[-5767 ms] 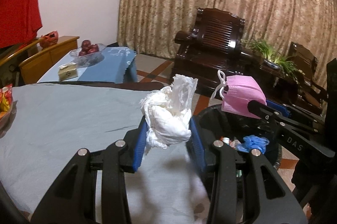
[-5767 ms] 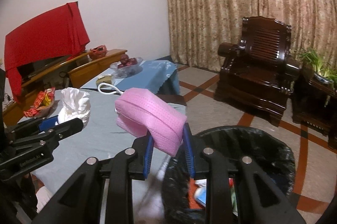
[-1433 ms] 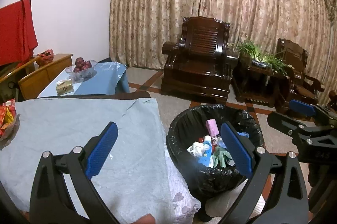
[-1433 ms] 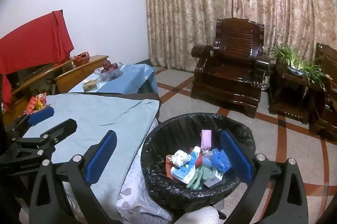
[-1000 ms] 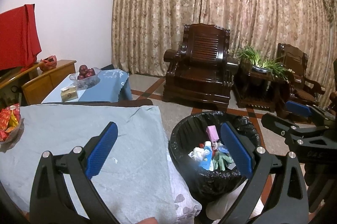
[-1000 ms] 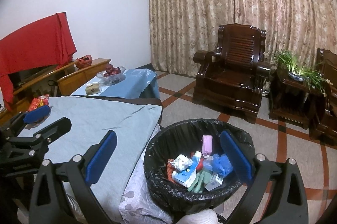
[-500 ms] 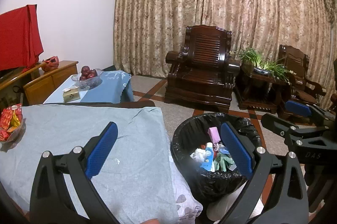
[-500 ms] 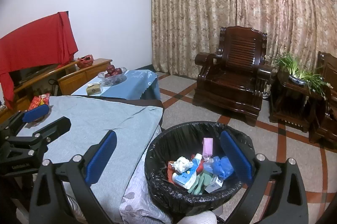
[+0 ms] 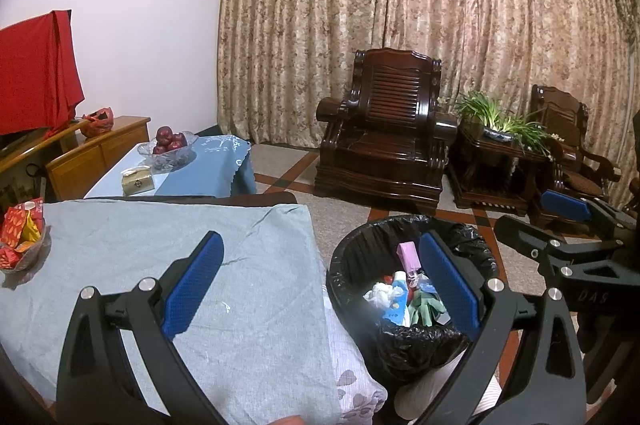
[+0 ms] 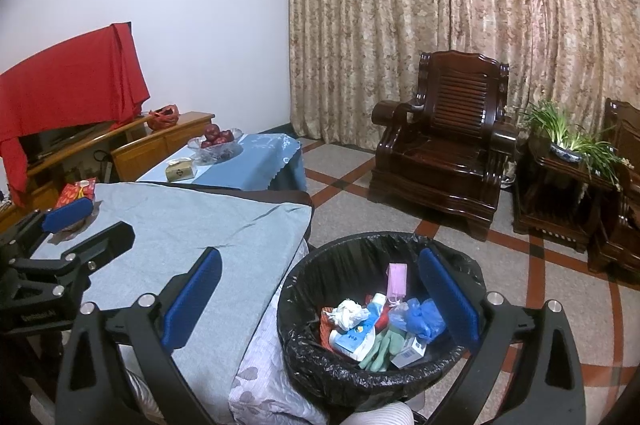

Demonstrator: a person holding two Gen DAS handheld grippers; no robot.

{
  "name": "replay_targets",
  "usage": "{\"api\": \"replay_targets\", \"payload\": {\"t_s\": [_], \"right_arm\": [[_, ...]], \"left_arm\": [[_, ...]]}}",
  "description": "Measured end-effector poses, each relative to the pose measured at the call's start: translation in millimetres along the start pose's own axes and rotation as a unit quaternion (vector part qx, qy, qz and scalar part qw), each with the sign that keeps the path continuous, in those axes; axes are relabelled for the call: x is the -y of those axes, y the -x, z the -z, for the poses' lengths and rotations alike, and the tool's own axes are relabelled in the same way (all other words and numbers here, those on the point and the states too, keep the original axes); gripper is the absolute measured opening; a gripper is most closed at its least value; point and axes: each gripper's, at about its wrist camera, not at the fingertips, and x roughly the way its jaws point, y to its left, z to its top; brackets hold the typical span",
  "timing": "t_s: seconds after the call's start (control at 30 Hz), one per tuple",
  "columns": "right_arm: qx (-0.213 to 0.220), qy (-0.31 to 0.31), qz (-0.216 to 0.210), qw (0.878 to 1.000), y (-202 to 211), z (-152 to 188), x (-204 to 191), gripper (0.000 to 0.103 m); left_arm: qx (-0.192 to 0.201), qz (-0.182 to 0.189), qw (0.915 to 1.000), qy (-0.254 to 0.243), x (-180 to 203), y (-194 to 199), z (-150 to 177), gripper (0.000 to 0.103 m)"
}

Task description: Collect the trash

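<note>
Both bits of trash have been dropped since the earlier frames: the white tissue wad [image 10: 349,313] and the pink mask [image 10: 397,283], clamped in the tongs back then, are now seen lying in the bin.

Going left to right: a red snack packet [image 9: 20,239] is parked at the far left edge of the counter [image 9: 120,249], which is covered by a grey-blue cloth. Nothing else is seen on that cloth. The left tongs [image 9: 318,281] are held spread wide over the counter's right edge, blue pads apart, nothing gripped. From the right wrist view they're spotted at the left side [image 10: 90,223], above the cloth.

Just beside the counter's right edge the black-lined trash bin [image 10: 320,265] is set on the floor. Inside it, the tissue wad is on the left, the mask is propped upright toward the back, and blue gloves [image 10: 420,317], a green glove [image 10: 380,345] and a small white box [image 10: 408,347] are piled together too.

The right tongs [image 10: 318,295] are held over the bin, also fully released and empty; in the left view they're caught at the far right [image 9: 536,221].
</note>
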Motion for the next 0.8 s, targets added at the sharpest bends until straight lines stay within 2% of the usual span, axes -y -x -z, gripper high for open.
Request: {"api": "replay_targets", "payload": {"t_s": [0.8], "right_arm": [[-0.001,-0.001,-0.001,1.000,-0.9,0.0,-0.1,0.097]], "left_arm": [[-0.002,-0.001,1.0000,-0.001,-3.9,-0.7,0.6,0.096]]}}
